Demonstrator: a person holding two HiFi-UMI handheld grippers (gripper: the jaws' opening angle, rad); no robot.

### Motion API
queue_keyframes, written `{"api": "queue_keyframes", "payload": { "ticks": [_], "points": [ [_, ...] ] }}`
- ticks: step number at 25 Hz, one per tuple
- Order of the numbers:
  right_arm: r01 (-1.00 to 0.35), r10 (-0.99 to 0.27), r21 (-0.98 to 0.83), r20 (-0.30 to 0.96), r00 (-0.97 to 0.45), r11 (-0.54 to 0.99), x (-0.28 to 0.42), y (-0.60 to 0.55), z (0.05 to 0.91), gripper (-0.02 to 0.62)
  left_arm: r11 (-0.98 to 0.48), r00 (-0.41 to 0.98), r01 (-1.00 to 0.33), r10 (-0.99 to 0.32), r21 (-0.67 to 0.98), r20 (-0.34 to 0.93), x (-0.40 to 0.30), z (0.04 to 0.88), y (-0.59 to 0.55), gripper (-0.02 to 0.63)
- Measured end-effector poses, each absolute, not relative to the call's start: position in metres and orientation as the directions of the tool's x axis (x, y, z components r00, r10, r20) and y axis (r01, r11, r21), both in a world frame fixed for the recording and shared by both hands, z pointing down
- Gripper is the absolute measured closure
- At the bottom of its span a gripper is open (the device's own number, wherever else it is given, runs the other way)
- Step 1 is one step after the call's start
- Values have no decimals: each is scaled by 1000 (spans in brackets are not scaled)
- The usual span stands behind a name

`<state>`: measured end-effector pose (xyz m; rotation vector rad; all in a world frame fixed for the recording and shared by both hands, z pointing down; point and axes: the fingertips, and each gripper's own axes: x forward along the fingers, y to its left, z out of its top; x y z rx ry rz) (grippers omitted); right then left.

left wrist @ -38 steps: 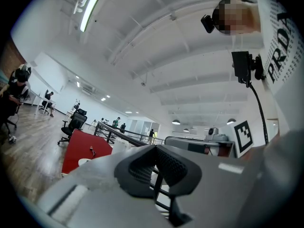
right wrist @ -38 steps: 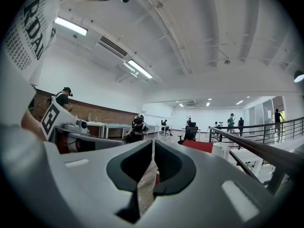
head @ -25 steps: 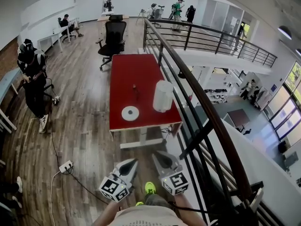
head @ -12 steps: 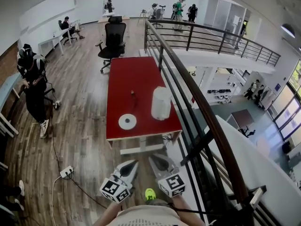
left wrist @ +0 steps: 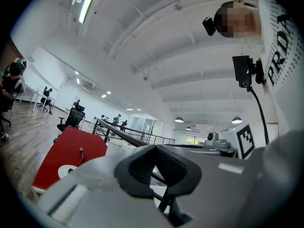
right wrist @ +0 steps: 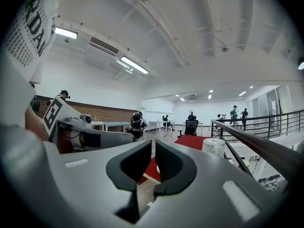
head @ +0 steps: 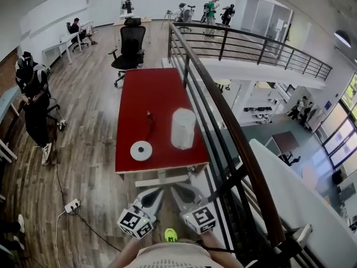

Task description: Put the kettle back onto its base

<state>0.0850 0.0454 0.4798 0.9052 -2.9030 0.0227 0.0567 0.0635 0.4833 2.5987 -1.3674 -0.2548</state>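
Red tabletop (head: 159, 91) stands on a wooden floor (head: 89, 127), with its long right edge running beside a dark metal railing (head: 226, 116). White kettle (head: 183, 128) stands upright on the tabletop near that right edge, towards the near end. Its round white base (head: 141, 150) lies flat on the tabletop to the left of the kettle, close to the near edge. The two are apart, so the kettle is not seated on the base. A small dark item with a red wire (head: 149, 120) lies on the tabletop just behind the base, between the base and the kettle. Left claw (left wrist: 155, 147) is closed, its two dark pads meet at the tips and nothing is between them. Right claw (right wrist: 153, 144) is closed to a thin slit and is likewise empty. In the head view both claws are held side by side over the floor, short of the near end of the tabletop and well apart from the kettle and the base. Each points level towards the tabletop. A black office chair (head: 129, 41) stands at the far end of the tabletop. A person in dark clothing (head: 33, 102) stands on the floor well to the left. A white power strip (head: 71, 206) lies on the floor at the near left.
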Motion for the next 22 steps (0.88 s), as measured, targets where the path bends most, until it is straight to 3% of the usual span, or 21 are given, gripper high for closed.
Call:
{"api": "queue_keyframes", "payload": {
  "ticks": [22],
  "points": [
    [-510, -508, 23, 132, -851, 860, 74, 15, 497, 575, -496, 499, -822, -864, 279, -68, 43, 500, 35, 614]
  ]
}}
